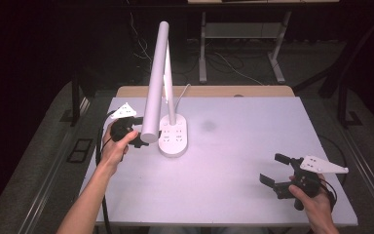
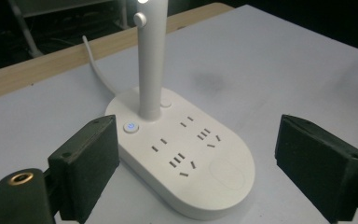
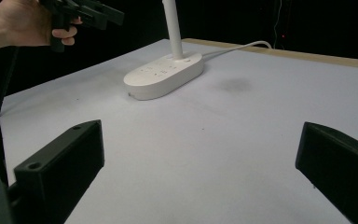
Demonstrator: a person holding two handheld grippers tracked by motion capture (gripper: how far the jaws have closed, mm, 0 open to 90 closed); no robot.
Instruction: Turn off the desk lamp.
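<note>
A white desk lamp (image 1: 157,83) stands on the left half of the table (image 1: 243,146), toward the far edge. Its oval base (image 2: 186,154) carries several rows of socket slots and a small round button (image 2: 131,126) lit blue beside the foot of the upright post (image 2: 151,60). A white cord (image 2: 95,70) leaves the back of the base toward the far edge of the table. The long tubular head (image 1: 155,78) slants up and away over the base.

The left gripper (image 1: 132,136) is held just left of the base, jaws spread wide. In the left gripper view the base lies between and just ahead of the two jaws, nearer the left one; no contact with either is visible. The left hand (image 1: 114,144) grips the handle, and the grey three-cornered plate (image 1: 123,111) sits on top.

The right gripper (image 1: 276,171) is held low over the table near the front right corner, well apart from the lamp, jaws spread wide with nothing between them. In the right gripper view the base sits far ahead, toward the left jaw's side. The right hand (image 1: 316,202) holds it.

A faint dark smudge (image 1: 208,126) marks the table right of the base.
</note>
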